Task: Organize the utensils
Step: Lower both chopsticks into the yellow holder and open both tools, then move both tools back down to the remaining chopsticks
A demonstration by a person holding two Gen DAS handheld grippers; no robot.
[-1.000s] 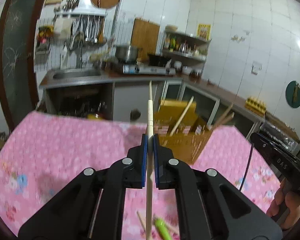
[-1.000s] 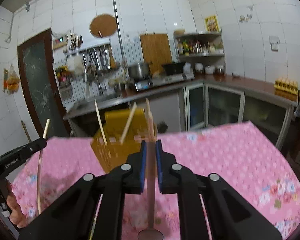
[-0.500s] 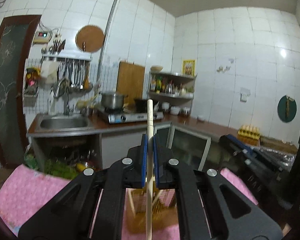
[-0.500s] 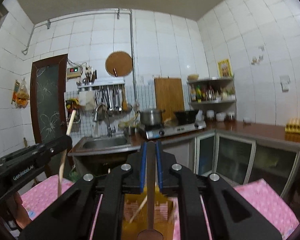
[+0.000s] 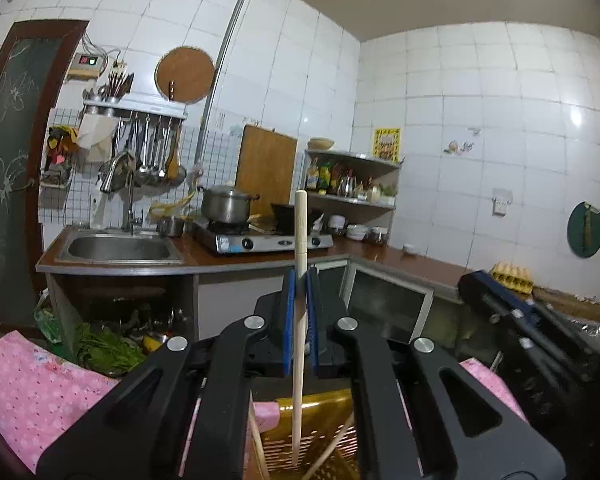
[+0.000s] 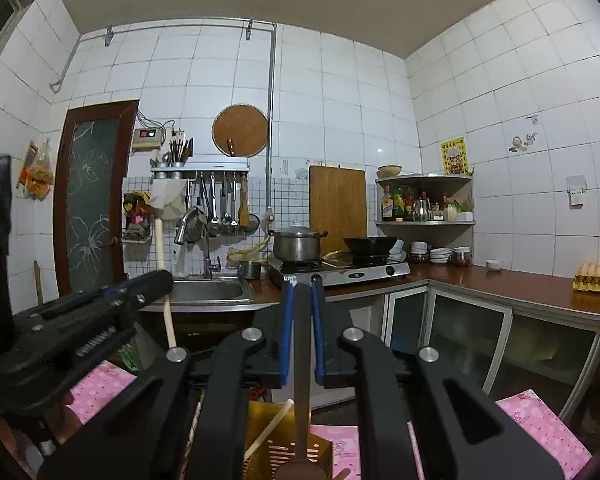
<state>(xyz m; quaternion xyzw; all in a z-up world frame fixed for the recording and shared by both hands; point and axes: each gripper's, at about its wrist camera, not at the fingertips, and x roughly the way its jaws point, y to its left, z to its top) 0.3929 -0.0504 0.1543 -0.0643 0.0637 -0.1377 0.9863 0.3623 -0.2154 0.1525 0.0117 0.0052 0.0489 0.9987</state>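
A pale wooden chopstick (image 5: 300,300) is held upright between the blue pads of the left gripper (image 5: 300,280), clamped tight on its shaft, its lower end hanging inside a yellow slotted utensil basket (image 5: 320,432) directly below — a basket in which another pale stick (image 5: 332,450) is seen leaning. In the right wrist view, the right gripper (image 6: 301,285) is seen clenched on the flat handle of a brown wooden spoon (image 6: 302,400), whose bowl hangs at the bottom edge, just in front of the same basket (image 6: 276,452). The left gripper (image 6: 152,284) and its chopstick (image 6: 162,264) are visible at the left of that view, where white lettering is printed on the black arm but cannot be read. Both tools are raised above a table covered with a pink floral cloth (image 5: 32,392). Behind, a tiled kitchen is shown — a steel sink (image 5: 118,248), a pot (image 5: 226,204) on a gas stove (image 5: 268,240), and a yellow poster (image 6: 455,156) whose writing is too small to be read. A tray of eggs (image 6: 596,276) is set on the counter at right.
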